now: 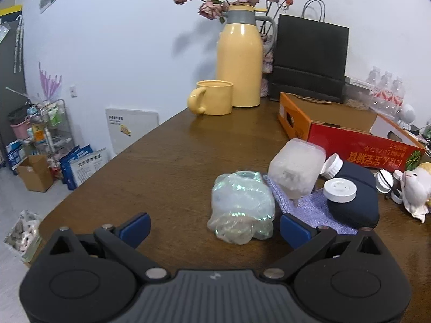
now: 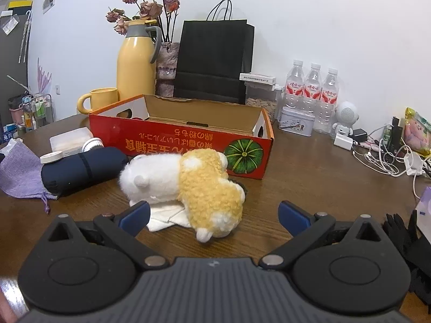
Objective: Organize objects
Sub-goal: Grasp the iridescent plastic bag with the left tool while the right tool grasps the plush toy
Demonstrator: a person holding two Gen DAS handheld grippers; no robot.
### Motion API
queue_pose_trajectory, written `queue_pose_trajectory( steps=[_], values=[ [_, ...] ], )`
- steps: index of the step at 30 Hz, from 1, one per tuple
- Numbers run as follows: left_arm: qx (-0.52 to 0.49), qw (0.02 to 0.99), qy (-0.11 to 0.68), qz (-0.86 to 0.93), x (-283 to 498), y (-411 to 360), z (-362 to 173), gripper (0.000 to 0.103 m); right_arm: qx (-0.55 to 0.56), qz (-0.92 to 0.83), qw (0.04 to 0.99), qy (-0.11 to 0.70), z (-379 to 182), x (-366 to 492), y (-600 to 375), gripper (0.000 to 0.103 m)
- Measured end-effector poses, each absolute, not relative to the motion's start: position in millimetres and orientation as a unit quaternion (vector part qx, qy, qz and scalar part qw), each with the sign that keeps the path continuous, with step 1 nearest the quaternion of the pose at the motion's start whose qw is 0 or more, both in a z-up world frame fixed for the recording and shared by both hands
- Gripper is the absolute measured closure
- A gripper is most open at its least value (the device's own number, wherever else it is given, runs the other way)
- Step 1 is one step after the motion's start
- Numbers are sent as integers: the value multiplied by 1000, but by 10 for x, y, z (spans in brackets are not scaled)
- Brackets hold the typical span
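My left gripper (image 1: 214, 228) is open, its blue pads on either side of a crumpled clear plastic bag (image 1: 241, 206) on the brown table (image 1: 161, 161). Behind the bag lie a frosted plastic jar (image 1: 296, 169), a purple cloth pouch (image 1: 309, 207), a dark navy case (image 1: 355, 202) and a white lid (image 1: 340, 190). My right gripper (image 2: 214, 218) is open, just in front of a white and yellow plush toy (image 2: 186, 185). An open red cardboard box (image 2: 188, 134) stands behind the toy. The navy case (image 2: 80, 167) and pouch (image 2: 18, 172) lie to its left.
A yellow thermos (image 1: 239, 56), a yellow mug (image 1: 212, 97), a black paper bag (image 2: 215, 59) and dried roses stand at the back. Three water bottles (image 2: 312, 86), a tin (image 2: 296, 121), a small white robot figure (image 2: 346, 118) and tangled cables (image 2: 385, 156) are at the right. Black gloves (image 2: 406, 242) lie at right front.
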State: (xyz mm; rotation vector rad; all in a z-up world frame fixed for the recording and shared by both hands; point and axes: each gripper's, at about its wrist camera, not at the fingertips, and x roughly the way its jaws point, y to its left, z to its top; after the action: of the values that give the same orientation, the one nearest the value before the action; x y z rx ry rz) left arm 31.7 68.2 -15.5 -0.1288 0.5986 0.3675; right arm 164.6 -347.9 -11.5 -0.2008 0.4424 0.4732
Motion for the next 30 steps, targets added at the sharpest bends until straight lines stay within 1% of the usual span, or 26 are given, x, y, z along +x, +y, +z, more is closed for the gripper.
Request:
queue_pose_trajectory(
  steps=[11, 14, 16, 18, 19, 21, 22, 23, 24, 25, 26, 30],
  values=[
    [-67, 938, 299, 165, 492, 662, -212, 1, -101, 243, 930, 257, -249, 2045, -3296, 0],
    [-70, 938, 297, 164, 531, 675, -221, 0, -94, 243, 931, 254, -282, 2061, -3295, 0],
    [-73, 938, 295, 166, 563, 690, -230, 1, -90, 248, 932, 249, -283, 2052, -3310, 7],
    [-74, 938, 295, 170, 597, 703, -242, 1, -89, 254, 931, 246, -275, 2040, -3316, 21],
    [-74, 937, 296, 172, 619, 712, -249, 1, -90, 258, 930, 245, -274, 2034, -3317, 24],
    [-78, 937, 295, 172, 651, 729, -262, 6, -95, 260, 929, 244, -277, 2022, -3308, 38],
    [-81, 937, 295, 169, 656, 735, -266, 12, -101, 258, 931, 240, -283, 2010, -3300, 44],
    [-86, 937, 295, 167, 659, 748, -273, 23, -102, 260, 930, 238, -285, 2001, -3301, 45],
    [-94, 936, 297, 162, 654, 766, -279, 32, -101, 263, 930, 237, -281, 1994, -3306, 46],
    [-104, 935, 302, 155, 653, 784, -289, 53, -101, 264, 930, 235, -278, 1983, -3309, 46],
    [-109, 933, 306, 154, 651, 792, -301, 61, -103, 264, 930, 233, -276, 1974, -3307, 47],
    [-105, 936, 297, 157, 589, 759, -291, 64, -102, 265, 932, 224, -261, 1933, -3315, 50]
  ],
)
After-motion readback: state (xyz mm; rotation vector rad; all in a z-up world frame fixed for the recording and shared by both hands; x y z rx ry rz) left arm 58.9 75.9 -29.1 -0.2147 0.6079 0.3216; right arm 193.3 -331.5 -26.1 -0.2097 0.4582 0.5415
